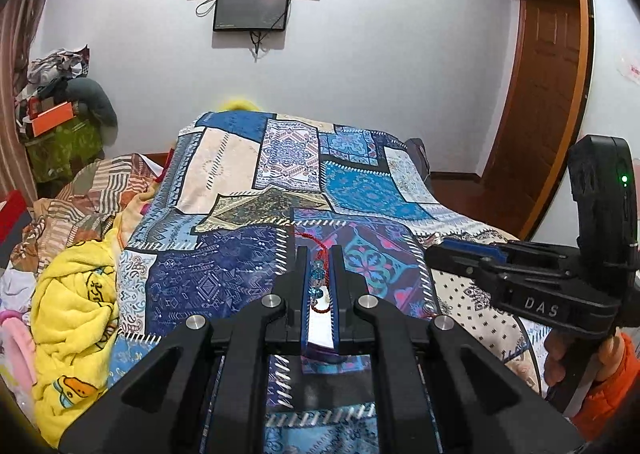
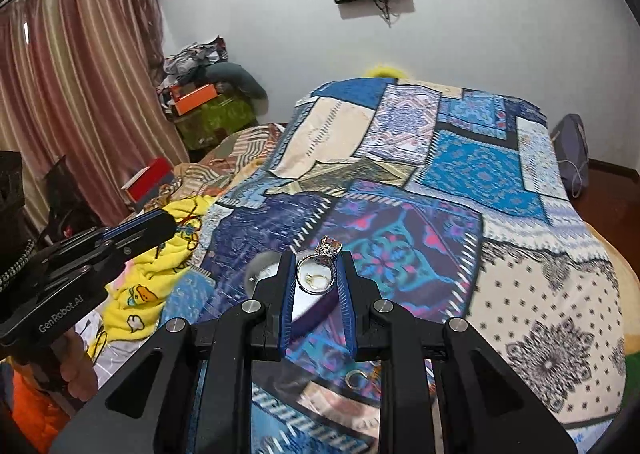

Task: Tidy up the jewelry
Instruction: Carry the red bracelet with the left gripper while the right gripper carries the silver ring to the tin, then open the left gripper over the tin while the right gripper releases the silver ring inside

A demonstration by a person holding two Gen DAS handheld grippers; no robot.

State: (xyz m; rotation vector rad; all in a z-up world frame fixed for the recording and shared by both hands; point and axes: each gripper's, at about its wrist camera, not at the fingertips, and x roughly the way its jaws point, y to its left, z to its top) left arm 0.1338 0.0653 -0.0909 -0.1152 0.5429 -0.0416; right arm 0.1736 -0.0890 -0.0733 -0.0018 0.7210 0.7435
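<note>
A big patchwork blanket (image 1: 280, 181) in blue, cream and purple squares covers the bed and fills most of both views. Behind it is a pale wall with a dark screen (image 1: 252, 7) hanging on it, and a brown wooden door (image 1: 548, 93) stands on the right side in the left wrist view. Striped pink curtains (image 2: 72, 93) hang on the left side in the right wrist view. A yellow towel (image 1: 76, 306) with cartoon ducks lies bunched up at the left edge of the blanket. The left gripper (image 1: 319, 274) is held above the blanket with its two fingers pressed close together, and they pinch a red cord bracelet with clear blue beads (image 1: 318, 278); a loop of the red cord pokes out past the fingertips. The right gripper (image 2: 318, 274) is also held above the blanket, and its blue-padded fingers are squeezed on a silver ring (image 2: 316, 276) with a sparkly top that sticks up between the tips. Through the ring you can see a round white thing below, but it is too blurry to tell what it is. A small thin hoop (image 2: 355, 378) lies on the blanket under the right gripper.
</note>
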